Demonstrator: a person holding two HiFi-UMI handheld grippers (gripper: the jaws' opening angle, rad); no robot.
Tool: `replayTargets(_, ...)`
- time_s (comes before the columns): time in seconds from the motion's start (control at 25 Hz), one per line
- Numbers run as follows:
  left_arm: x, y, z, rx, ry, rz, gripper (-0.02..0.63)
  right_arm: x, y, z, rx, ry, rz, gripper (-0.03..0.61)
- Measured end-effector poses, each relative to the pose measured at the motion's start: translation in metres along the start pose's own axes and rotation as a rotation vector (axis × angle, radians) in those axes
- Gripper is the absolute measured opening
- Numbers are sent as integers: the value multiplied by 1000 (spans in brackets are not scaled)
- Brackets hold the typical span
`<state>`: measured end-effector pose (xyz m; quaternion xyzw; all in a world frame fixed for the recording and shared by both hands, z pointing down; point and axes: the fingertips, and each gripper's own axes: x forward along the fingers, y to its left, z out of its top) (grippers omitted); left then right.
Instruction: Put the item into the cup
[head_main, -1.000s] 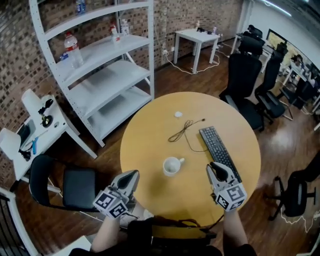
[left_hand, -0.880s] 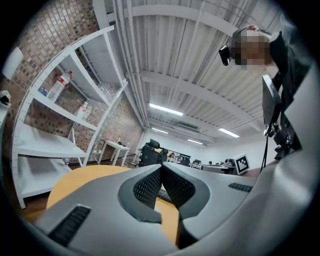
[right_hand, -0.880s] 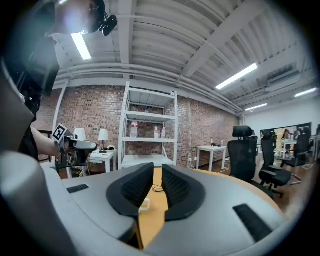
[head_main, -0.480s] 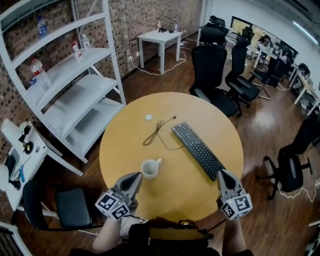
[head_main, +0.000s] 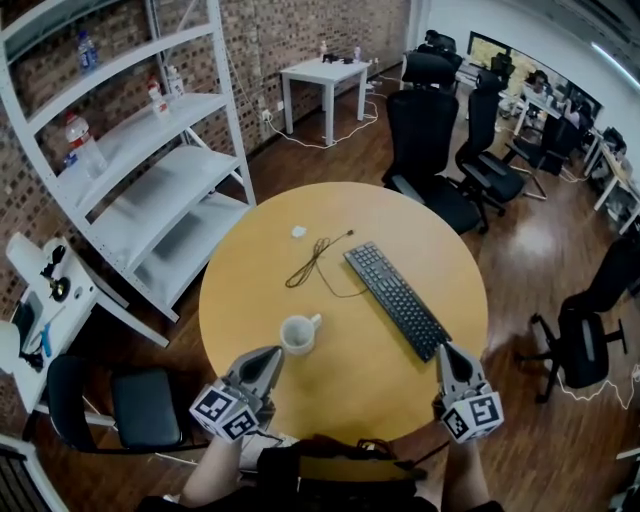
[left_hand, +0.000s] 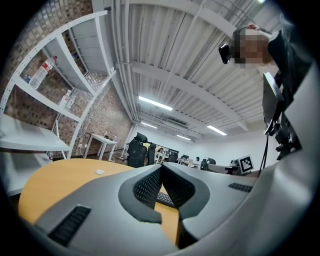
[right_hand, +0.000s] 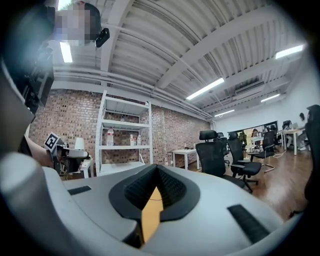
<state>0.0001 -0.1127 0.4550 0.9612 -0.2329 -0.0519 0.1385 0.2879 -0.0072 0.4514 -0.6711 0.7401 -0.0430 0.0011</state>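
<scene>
Two grippers wait at the near edge of the table (head_main: 350, 405), and neither is holding anything. The left gripper (head_main: 268, 356) has its jaws together at the tips, and only bare tabletop shows through the gap behind them. The right gripper (head_main: 446, 350) is closing, with its jaws almost met and nothing between them.

Just ahead of the left fingers (head_main: 263, 364), a little to their right, stands the white cup (head_main: 298, 335). It is upright with its mouth open, and its handle points away and to the right. The near end of the black keyboard (head_main: 396, 300) lies close ahead of the right fingers (head_main: 449, 358), and the keyboard runs off to their left. Beyond the cup a thin dark cable (head_main: 318, 262) lies in a loose loop.

Farthest off, past the cable and well ahead of the left fingers, is the item (head_main: 298, 232). It is a small white lump lying alone on the table, too small to identify. It looks light and perhaps soft, so a gentle squeeze should hold it. Being so low, it could skid away from the tips. I would pinch across its middle with the tips kept down at the tabletop.
</scene>
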Motion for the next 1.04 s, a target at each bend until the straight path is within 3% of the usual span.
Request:
replayTargets(0.2,-5,3,-2,-4,5,16,3,10,10,-7,-74,42,17,8)
replayTargets(0.8,-18,15,6,15,0,65,3,28,8,-13,-8,34,58,8)
replayTargets(1.04,-21,16,10,19,6,83,3,31,-1,-16,-19,76,68,8)
